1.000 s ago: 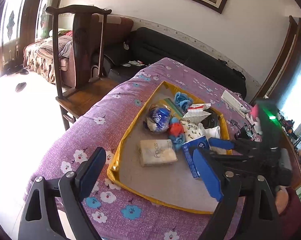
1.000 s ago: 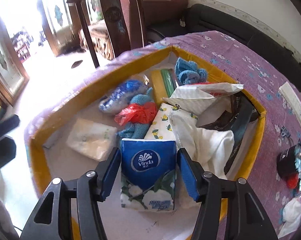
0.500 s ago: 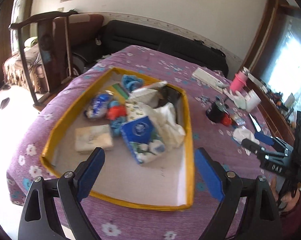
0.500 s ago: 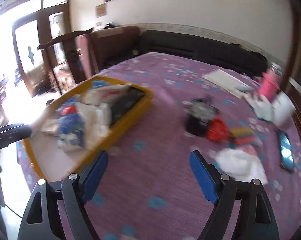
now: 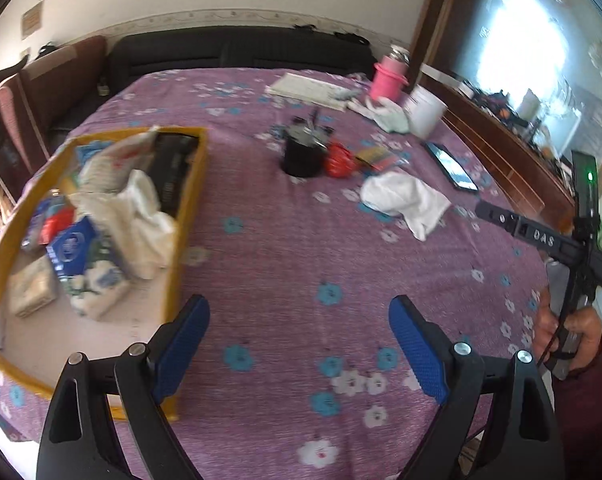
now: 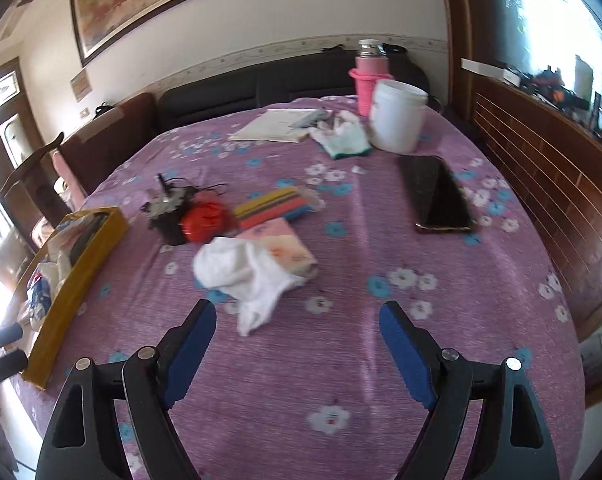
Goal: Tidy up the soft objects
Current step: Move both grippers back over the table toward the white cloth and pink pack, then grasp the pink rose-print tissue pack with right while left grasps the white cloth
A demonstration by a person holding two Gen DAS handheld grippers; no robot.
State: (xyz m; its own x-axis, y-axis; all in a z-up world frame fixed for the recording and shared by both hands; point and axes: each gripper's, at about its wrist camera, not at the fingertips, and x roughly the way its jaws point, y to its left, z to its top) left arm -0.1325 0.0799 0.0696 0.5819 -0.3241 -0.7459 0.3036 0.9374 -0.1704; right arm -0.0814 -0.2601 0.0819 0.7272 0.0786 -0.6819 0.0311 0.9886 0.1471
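The counter (image 6: 341, 380) is covered edge to edge by a purple cloth printed with white and blue flowers. Along its left edge lies a yellow-walled tray (image 5: 187, 216). Toward the middle lie a crumpled white cloth (image 6: 249, 276), partly over a pink folded cloth (image 6: 289, 246), a stack of coloured strips (image 6: 275, 208), a red bundle (image 6: 205, 220) and a black pot (image 6: 169, 216). Nearer the right edge lies a dark phone (image 6: 435, 196). By the far edge are a white tub (image 6: 397, 120), a pink flask (image 6: 369, 80), a pale glove (image 6: 345, 140) and a flat white booklet (image 6: 273, 125).
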